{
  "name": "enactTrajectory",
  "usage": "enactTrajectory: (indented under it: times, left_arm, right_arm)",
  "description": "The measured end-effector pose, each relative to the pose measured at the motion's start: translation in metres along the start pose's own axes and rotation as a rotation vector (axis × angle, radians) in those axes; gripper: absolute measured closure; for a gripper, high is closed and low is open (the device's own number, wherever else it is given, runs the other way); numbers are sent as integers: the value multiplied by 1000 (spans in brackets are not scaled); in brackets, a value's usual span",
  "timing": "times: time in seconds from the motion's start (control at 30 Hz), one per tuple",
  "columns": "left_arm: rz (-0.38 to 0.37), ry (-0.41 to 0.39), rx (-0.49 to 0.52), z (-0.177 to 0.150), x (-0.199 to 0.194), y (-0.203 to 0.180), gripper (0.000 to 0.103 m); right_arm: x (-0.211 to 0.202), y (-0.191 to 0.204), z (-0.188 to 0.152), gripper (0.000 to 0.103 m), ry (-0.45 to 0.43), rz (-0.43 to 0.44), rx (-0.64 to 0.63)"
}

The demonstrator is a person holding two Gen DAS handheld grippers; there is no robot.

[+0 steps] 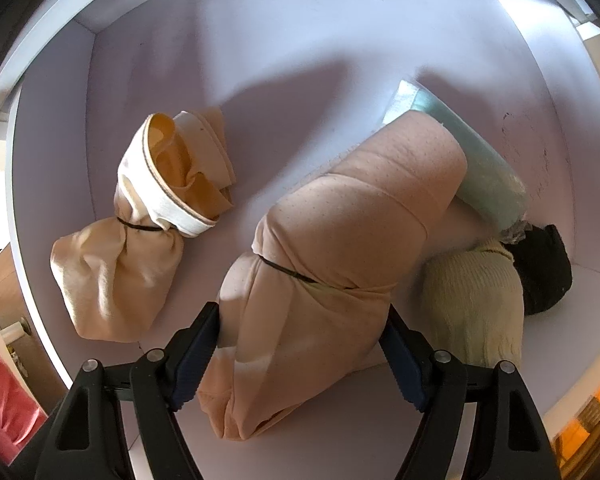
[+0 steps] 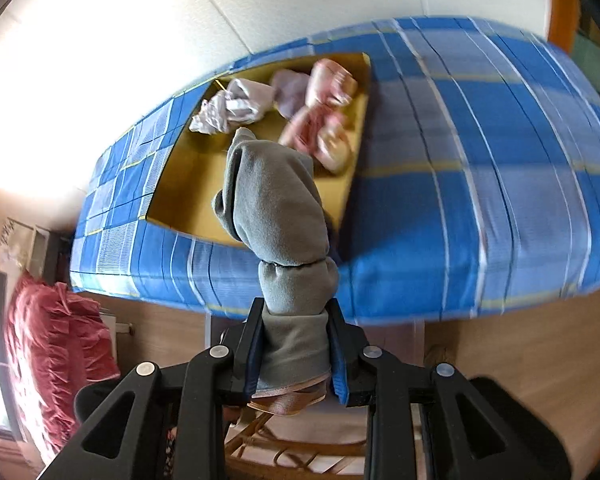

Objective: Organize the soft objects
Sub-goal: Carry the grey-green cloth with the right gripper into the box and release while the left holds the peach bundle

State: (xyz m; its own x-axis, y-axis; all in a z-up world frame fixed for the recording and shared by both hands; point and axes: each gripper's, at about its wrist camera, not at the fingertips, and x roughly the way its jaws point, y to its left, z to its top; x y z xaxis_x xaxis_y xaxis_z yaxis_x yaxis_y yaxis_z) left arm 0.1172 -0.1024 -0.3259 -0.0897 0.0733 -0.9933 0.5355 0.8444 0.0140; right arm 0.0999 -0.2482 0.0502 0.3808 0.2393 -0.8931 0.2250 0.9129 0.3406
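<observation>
the left hand-held gripper (image 1: 300, 344) is spread wide around a peach bundle (image 1: 332, 264) tied with a dark band; the fingers (image 1: 198, 354) flank its lower half, though whether they press it cannot be told. the bundle lies inside a white box (image 1: 260, 40), leaning over a mint-green roll (image 1: 484, 160), a pale yellow knit bundle (image 1: 476, 304) and a black piece (image 1: 544, 276) in the right corner. a tan bundle (image 1: 140, 240) with a white waistband, also banded, rests apart on the left side of the box floor.

the right hand-held gripper (image 2: 296, 354) is closed narrow on a gray bundle (image 2: 276, 216), clamping its lower end so it stands up in front of the camera. beyond it a bed with a blue plaid cover (image 2: 480, 160) carries a cardboard box (image 2: 188, 176) holding a white crumpled piece (image 2: 232, 106), a lilac piece (image 2: 292, 88) and pink bundles (image 2: 328, 120). a red ruffled cushion (image 2: 56, 344) sits at the left edge.
</observation>
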Motion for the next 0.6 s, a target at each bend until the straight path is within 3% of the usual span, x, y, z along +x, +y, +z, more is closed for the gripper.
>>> enactTrajectory:
  times: [0.3, 0.6]
  left_arm:
    - [-29, 1, -7, -2, 3, 4, 25]
    - [-41, 6, -3, 0, 5, 15, 25]
  right_arm:
    - [48, 36, 71, 75, 42, -151, -158]
    - [97, 77, 116, 75, 92, -380, -411]
